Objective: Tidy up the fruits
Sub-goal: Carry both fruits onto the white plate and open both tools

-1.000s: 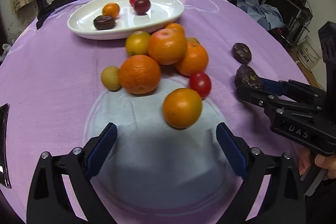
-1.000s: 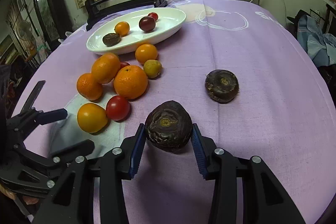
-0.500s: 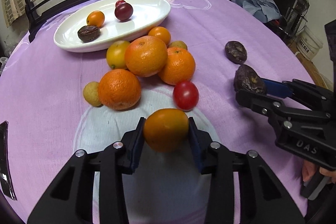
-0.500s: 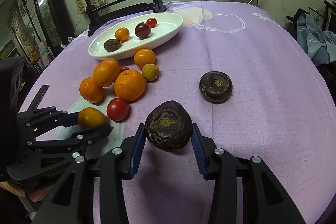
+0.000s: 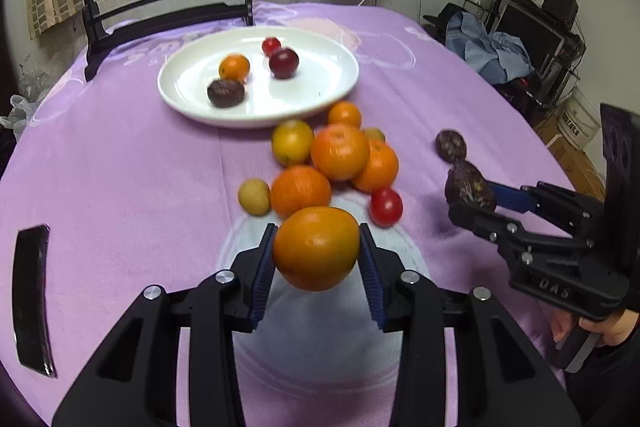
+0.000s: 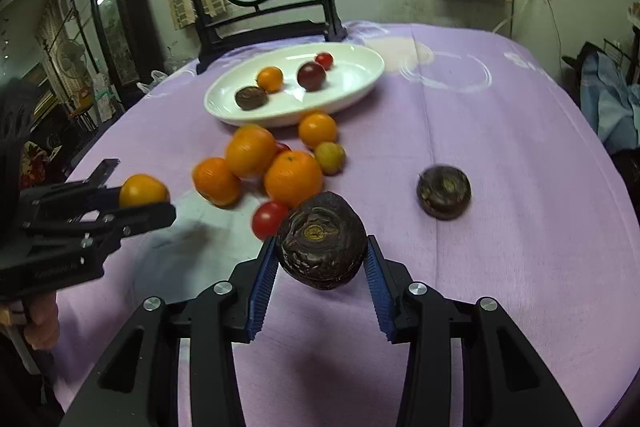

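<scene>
Two fruits held, one per gripper. Left gripper (image 5: pixel 316 255) clamped on an orange (image 5: pixel 316 247), jaws just closed onto it, blue pads at its widest sides, clear of the cloth (image 5: pixel 120 187). Right gripper (image 6: pixel 320 267) clamped on a dark fruit (image 6: pixel 321 239), also off the cloth. Orange: smooth, glossy, round; probably firm but liable to roll out of a shallow pinch, so best taken across the middle, as here. Dark fruit: wrinkled, brown-purple, tan stem scar facing the camera; likely light, with a leathery skin that grips well. Plate (image 5: pixel 336 95) at the far side, already carrying four small fruits. Between plate and grippers, a heap of oranges (image 5: pixel 340 157) with a red tomato (image 5: pixel 386 207) beside it. Second dark fruit (image 6: pixel 444 191) alone on the cloth, well apart from the heap.
</scene>
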`<state>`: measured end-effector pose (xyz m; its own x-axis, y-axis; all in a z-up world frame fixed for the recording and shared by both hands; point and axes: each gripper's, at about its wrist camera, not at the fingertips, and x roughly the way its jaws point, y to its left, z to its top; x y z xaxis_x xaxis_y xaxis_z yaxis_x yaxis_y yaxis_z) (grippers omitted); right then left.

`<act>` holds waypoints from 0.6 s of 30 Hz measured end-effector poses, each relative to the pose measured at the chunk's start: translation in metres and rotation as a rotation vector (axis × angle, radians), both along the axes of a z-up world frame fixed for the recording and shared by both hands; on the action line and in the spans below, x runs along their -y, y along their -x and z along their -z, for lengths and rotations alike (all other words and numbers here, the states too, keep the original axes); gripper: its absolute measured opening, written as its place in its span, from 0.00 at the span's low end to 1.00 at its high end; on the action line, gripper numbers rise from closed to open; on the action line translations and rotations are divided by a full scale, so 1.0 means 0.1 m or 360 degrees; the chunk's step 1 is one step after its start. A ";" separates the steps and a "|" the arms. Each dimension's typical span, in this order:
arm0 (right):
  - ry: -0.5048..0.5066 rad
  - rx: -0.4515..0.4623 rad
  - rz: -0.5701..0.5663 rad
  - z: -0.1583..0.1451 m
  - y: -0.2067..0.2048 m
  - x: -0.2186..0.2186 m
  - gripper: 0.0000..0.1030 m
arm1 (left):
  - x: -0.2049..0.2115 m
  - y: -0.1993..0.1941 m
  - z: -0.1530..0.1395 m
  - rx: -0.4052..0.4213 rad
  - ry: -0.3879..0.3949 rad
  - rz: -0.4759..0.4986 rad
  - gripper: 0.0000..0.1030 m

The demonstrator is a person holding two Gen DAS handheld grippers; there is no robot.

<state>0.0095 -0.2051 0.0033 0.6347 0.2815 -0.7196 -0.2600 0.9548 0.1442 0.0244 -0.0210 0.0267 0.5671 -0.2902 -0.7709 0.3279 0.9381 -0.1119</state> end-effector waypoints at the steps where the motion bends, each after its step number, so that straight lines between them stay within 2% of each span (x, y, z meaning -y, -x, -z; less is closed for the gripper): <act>1: -0.0001 0.0015 -0.0015 -0.06 -0.01 -0.02 0.43 | -0.02 -0.05 -0.06 0.0016 0.0006 -0.0008 0.38; 6: 0.0024 0.0098 -0.0065 -0.32 -0.15 -0.12 0.43 | -0.13 -0.36 -0.29 0.0060 0.0053 -0.0074 0.38; 11: 0.0041 0.0190 -0.0104 -0.55 -0.48 -0.25 0.43 | -0.18 -0.81 -0.45 0.0087 0.0082 -0.0169 0.38; 15: 0.0053 0.0184 -0.0097 -0.54 -0.82 -0.36 0.43 | -0.19 -1.16 -0.41 0.0089 0.0051 -0.0240 0.38; 18: 0.0084 0.0136 -0.0086 -0.43 -1.08 -0.44 0.43 | -0.21 -1.46 -0.27 0.0036 0.0034 -0.0289 0.38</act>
